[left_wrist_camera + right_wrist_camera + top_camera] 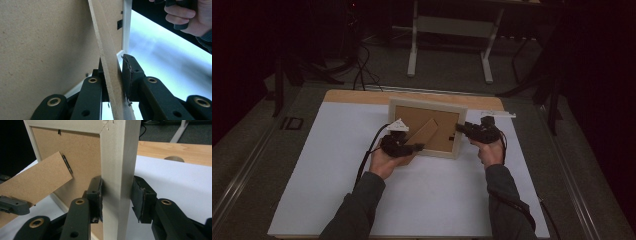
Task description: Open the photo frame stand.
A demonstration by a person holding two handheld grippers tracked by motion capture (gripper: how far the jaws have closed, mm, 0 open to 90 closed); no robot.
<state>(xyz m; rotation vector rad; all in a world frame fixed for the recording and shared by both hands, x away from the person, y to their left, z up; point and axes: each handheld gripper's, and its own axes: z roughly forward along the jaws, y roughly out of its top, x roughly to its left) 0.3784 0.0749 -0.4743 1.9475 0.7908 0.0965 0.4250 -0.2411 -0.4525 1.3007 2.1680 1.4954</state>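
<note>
Left gripper [412,148]: fingers [131,72] straddle the thin fibreboard stand leg [107,65], the strut edge-on between them, long axis running up toward the frame's back. Picture frame [427,127] stands upright mid-surface [437,200], matte brown backing facing the person. Right gripper [117,201]: fingers clamp the frame's smooth cream side rail [120,157], steadying it.

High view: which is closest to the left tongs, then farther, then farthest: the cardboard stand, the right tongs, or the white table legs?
1. The cardboard stand: between the left tongs, at the frame's back.
2. The right tongs: across the picture frame, on its right edge.
3. The white table legs: far back on the floor, beyond the table.
</note>
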